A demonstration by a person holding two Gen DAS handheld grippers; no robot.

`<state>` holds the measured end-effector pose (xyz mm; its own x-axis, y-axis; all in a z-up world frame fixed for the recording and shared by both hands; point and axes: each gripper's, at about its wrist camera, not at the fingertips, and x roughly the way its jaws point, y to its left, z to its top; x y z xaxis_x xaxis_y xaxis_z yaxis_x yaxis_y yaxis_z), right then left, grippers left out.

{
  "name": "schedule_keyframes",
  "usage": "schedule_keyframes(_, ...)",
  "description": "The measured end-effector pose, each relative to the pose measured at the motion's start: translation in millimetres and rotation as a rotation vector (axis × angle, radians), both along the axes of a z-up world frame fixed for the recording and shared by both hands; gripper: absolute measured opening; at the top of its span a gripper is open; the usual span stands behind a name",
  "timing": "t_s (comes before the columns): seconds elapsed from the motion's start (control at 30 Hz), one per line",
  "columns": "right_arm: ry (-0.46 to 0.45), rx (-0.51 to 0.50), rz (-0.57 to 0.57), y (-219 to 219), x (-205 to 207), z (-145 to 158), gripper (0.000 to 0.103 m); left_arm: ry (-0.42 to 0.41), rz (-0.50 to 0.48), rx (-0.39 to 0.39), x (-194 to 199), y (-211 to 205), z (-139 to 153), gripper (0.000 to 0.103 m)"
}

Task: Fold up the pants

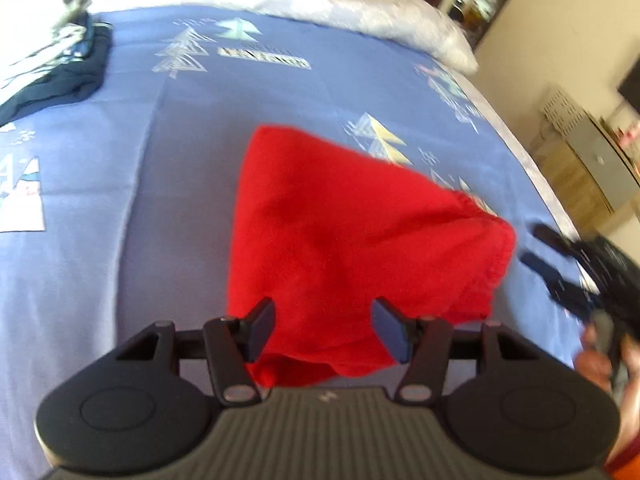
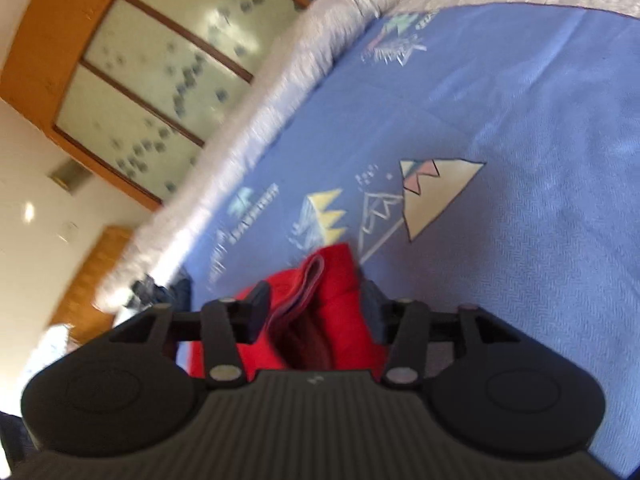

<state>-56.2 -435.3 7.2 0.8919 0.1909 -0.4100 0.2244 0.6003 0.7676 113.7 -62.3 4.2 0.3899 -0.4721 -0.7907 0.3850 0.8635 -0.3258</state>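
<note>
1. Left gripper (image 1: 323, 322): jaws stand about half open above the near edge of the red pants (image 1: 352, 248); the pads (image 1: 262, 330) are spread to either side of the cloth and do not press on it.
2. Right gripper (image 2: 316, 312): jaws stand about half open with a folded edge of the red pants (image 2: 320, 312) between them; whether the pads press on the fabric cannot be told. In the left wrist view this gripper (image 1: 538, 246) shows just beside the right-hand edge of the pants, blurred, with part of a hand (image 1: 600, 364) behind it.
3. Red pants: a folded bundle lying on the blue bedspread (image 1: 100, 280), near its middle.
4. Blue bedspread: printed with triangular tree and mountain motifs (image 2: 436, 196), bordered by a white quilted edge (image 1: 360, 4).
5. Folded dark clothes (image 1: 60, 76): stacked at the far left of the bedspread, well apart from the pants.
6. Background: a wood-framed glass door (image 2: 160, 72) beyond the bed.
</note>
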Motion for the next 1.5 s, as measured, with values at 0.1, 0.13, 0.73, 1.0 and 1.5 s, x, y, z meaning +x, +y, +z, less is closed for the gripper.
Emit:
schedule_keyframes(0.1, -0.042, 0.01, 0.028, 9, -18, 0, 0.058, 0.023, 0.033, -0.01, 13, 2, -1, 0.055)
schedule_keyframes(0.13, -0.045, 0.0, 0.036, 17, -15, 4, 0.058, 0.039, 0.032, -0.019, 16, 1, -3, 0.055)
schedule_keyframes(0.73, -0.011, -0.043, 0.096, 1, 1, 9, 0.002, 0.067, -0.003, 0.067, 16, -20, -28, 0.059)
schedule_keyframes(1.0, -0.046, -0.149, 0.092, 35, 4, 38, 0.055, 0.04, -0.014, 0.103, 8, -28, -27, 0.064)
schedule_keyframes(1.5, 0.072, -0.175, 0.266, 35, 27, 0, 0.012, 0.035, -0.054, 0.109, 8, -35, -29, 0.067)
